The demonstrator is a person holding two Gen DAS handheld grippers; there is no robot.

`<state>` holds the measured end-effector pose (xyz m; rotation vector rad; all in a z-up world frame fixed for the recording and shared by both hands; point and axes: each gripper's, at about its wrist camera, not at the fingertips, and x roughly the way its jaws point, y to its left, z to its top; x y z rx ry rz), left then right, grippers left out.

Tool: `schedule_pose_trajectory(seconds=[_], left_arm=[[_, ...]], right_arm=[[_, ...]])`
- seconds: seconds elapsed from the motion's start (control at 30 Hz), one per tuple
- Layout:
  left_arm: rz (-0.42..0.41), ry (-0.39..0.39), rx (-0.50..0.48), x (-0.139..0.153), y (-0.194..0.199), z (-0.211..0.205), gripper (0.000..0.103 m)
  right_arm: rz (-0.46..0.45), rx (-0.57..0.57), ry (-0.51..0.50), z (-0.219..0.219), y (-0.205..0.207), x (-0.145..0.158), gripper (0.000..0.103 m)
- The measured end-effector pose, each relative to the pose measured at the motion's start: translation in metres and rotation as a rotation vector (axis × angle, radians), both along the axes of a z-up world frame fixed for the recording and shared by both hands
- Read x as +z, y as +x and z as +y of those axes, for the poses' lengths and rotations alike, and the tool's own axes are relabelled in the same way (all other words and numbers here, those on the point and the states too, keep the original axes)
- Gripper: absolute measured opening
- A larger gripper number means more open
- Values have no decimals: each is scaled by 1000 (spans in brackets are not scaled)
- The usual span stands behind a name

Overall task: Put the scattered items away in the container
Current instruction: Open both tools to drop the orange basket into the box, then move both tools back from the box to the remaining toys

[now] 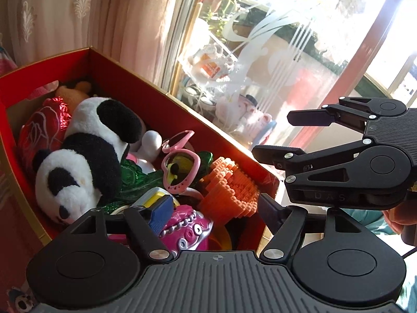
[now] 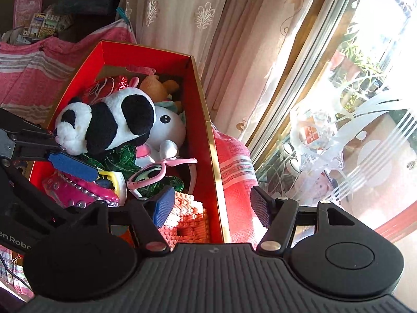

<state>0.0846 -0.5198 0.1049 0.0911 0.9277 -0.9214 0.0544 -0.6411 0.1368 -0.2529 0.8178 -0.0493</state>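
Both grippers, left (image 1: 211,208) and right (image 2: 209,206), gape empty; pink heart sunglasses (image 1: 179,164) perch loose atop the red box (image 1: 166,99) pile, so your bump could spill them.

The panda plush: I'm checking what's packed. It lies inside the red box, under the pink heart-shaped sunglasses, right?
Not quite. The panda plush does lie inside the red box, but the pink heart-shaped sunglasses lie beside it, not on it, as the right wrist view shows.
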Motion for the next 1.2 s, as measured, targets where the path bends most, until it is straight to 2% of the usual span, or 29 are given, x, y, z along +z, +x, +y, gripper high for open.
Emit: schedule_pose_trajectory(seconds=[0.1,0.2,0.3,0.57,0.93,1.07,1.2], left_arm=[[-4,1,1,2,-2,6,83],[-19,-6,-1,5,-7,14,90],[-44,0,12,7,-11,24,90],[-35,-15,53,10,-11,54,91],[-67,-8,145,22,-7,107,94],[-106,18,197,26,-5,138,95],[-111,43,258,27,2,172,96]], right_arm=[[-2,-4,3,4,-2,1,73],[-3,-4,14,9,-4,2,78],[-4,-8,13,16,-4,2,81],[-11,-18,13,37,-4,3,91],[-55,8,30,75,-5,14,95],[-83,45,59,97,-5,23,97],[-93,102,101,123,0,28,97]])
